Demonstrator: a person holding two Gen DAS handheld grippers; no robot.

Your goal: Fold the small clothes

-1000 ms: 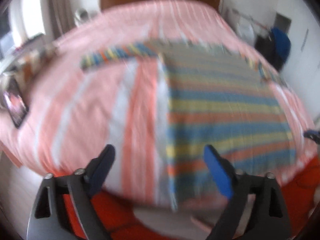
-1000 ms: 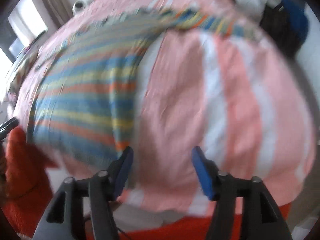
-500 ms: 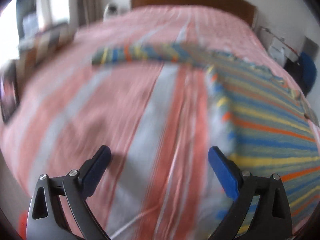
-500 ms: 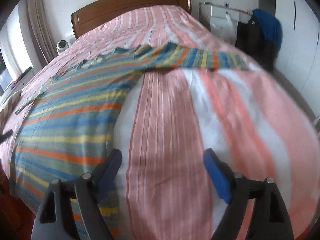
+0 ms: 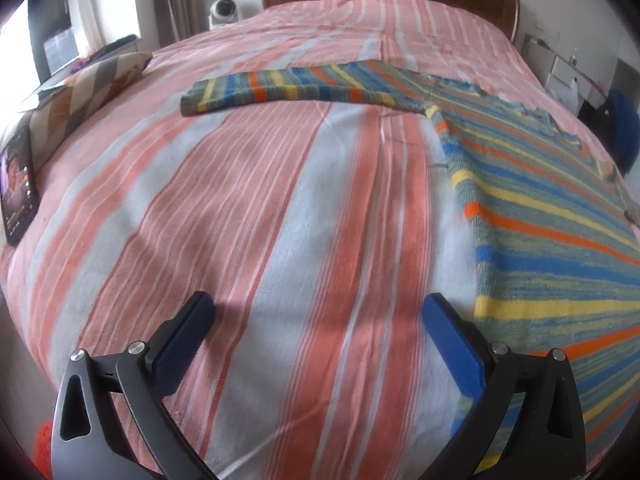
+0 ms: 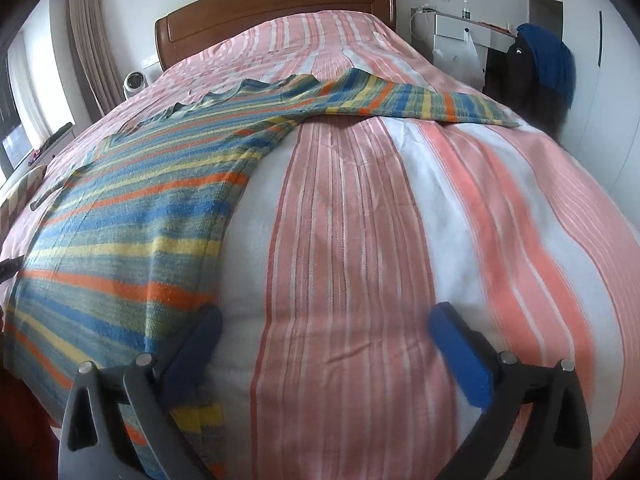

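A small knit sweater (image 5: 540,220) with blue, yellow, orange and grey-green stripes lies flat on the pink-and-white striped bed cover (image 5: 280,220). One sleeve (image 5: 288,88) stretches out to the left. My left gripper (image 5: 318,306) hovers over bare cover just left of the sweater's side edge, its jaws opening with nothing between them. In the right wrist view the sweater (image 6: 140,208) fills the left, its other sleeve (image 6: 420,104) reaching right. My right gripper (image 6: 326,314) is over the cover beside the sweater's edge, jaws opening and empty; its left finger overlaps the hem corner.
A lit phone (image 5: 18,188) and a striped cushion (image 5: 88,84) lie at the bed's left edge. A wooden headboard (image 6: 280,4) stands at the far end, with a small white device (image 5: 224,10) beside it. Dark and blue clothes (image 6: 536,64) hang right of the bed.
Both grippers came down closer to the bed. The left view swung so the sweater now sits at its right. The right jaws spread much wider.
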